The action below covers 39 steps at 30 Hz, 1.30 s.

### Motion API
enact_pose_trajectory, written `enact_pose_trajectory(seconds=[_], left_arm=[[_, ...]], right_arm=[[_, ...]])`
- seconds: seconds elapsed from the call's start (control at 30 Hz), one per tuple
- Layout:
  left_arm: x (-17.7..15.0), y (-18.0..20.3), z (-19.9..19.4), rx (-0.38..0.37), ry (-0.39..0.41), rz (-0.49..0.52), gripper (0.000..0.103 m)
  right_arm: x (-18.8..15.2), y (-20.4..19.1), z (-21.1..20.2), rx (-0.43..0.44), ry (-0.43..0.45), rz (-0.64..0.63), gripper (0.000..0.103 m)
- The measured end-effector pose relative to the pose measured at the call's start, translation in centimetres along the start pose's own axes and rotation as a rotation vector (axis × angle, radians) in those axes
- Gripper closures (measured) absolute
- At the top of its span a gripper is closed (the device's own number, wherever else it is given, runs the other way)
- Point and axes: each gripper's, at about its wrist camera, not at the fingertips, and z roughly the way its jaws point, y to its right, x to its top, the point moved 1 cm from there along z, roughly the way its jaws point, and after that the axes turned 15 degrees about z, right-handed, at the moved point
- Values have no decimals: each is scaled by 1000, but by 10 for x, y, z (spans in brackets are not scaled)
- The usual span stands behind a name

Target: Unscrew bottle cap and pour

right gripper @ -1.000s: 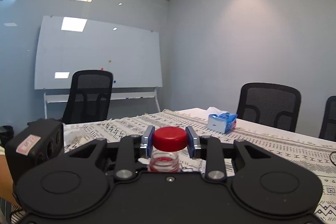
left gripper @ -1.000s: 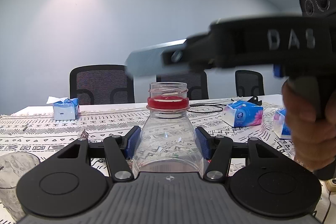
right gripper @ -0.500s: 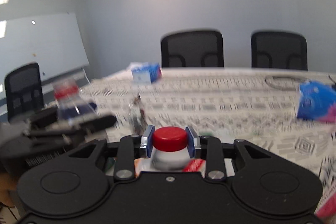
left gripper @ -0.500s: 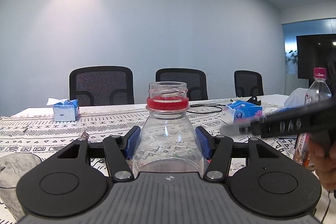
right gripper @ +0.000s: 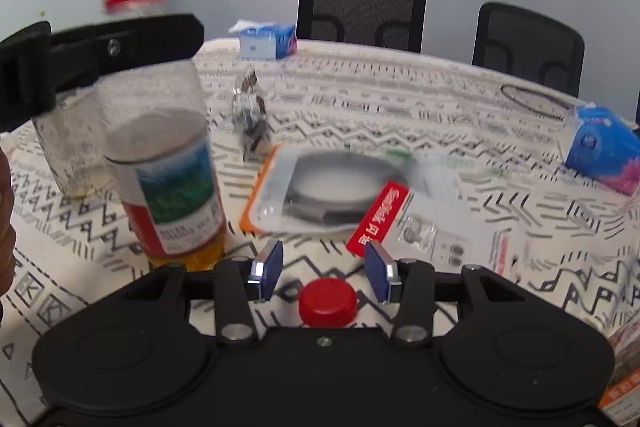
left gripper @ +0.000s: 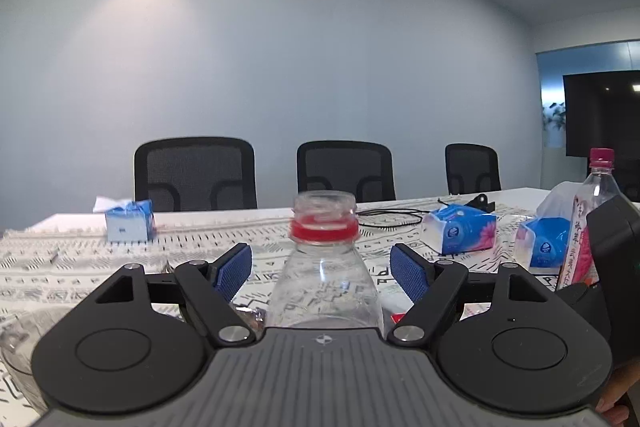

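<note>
Though spread wide, right tool [right gripper: 322, 273] above red cap [right gripper: 328, 302]

Uncapped clear bottle [right gripper: 160, 131] is standing upright, amber liquid low inside; red cap [right gripper: 328, 302] is lying on patterned tablecloth [right gripper: 460, 131].

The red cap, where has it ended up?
In the right wrist view the red cap lies on the patterned tablecloth, between the open fingers of the right gripper, right of the bottle.
</note>
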Motion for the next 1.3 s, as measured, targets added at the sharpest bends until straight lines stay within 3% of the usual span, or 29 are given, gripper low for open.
enact_pose_trajectory(seconds=[0.07,0.27,0.33,0.47,0.57,0.67,0.9,1.3], left_arm=[[5,-1,-9,8,-1,-11,21],[16,-7,-44,107,-52,-36,20],[17,-10,-54,127,-74,-54,6],[20,-19,-74,177,-122,-88,5],[23,-28,-80,227,-216,-89,5],[23,-40,-88,219,-251,-117,5],[25,-54,-100,269,-265,-141,5],[19,-63,-92,269,-282,-171,5]], right_arm=[[11,-3,-11,1,32,26,49],[12,-17,-43,25,95,110,44],[12,-23,-53,33,106,131,41],[15,-38,-67,29,127,136,39],[17,-48,-74,29,139,133,38],[19,-52,-80,27,148,147,38],[25,-61,-87,8,171,133,36],[30,-65,-74,-2,155,146,34]])
